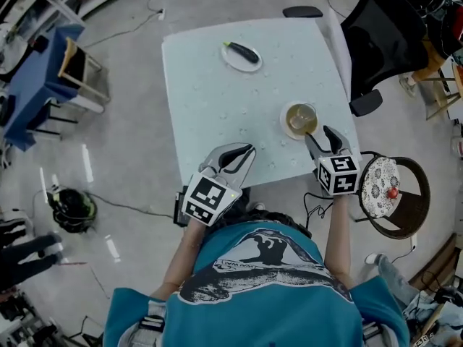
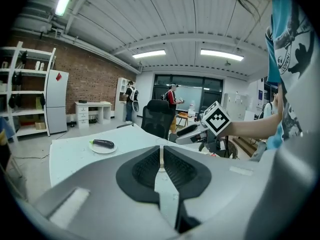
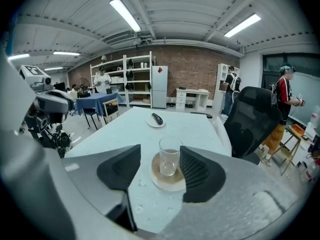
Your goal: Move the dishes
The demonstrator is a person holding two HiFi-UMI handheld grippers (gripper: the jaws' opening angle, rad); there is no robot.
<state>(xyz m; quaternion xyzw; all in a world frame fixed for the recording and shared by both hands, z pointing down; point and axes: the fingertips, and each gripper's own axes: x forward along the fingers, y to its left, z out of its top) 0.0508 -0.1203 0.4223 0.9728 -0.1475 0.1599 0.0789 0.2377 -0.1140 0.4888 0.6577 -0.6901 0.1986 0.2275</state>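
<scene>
A clear glass (image 1: 302, 116) (image 3: 169, 156) stands on a small brown-centred saucer (image 1: 288, 129) (image 3: 158, 178) at the table's right side. My right gripper (image 1: 325, 142) (image 3: 159, 167) is open, just short of the saucer, with the glass framed between its jaws. A white plate (image 1: 233, 58) (image 2: 103, 149) (image 3: 152, 124) with a dark eggplant (image 1: 244, 50) (image 2: 102, 143) (image 3: 157, 118) lies at the table's far side. My left gripper (image 1: 239, 156) (image 2: 161, 159) is shut on nothing, hovering at the table's near edge.
The pale square table (image 1: 210, 121) carries only these dishes. A black office chair (image 1: 380, 31) (image 3: 252, 124) stands at its right. A round stool (image 1: 396, 194) with a patterned plate (image 1: 377, 183) sits by my right arm. Cables lie on the floor.
</scene>
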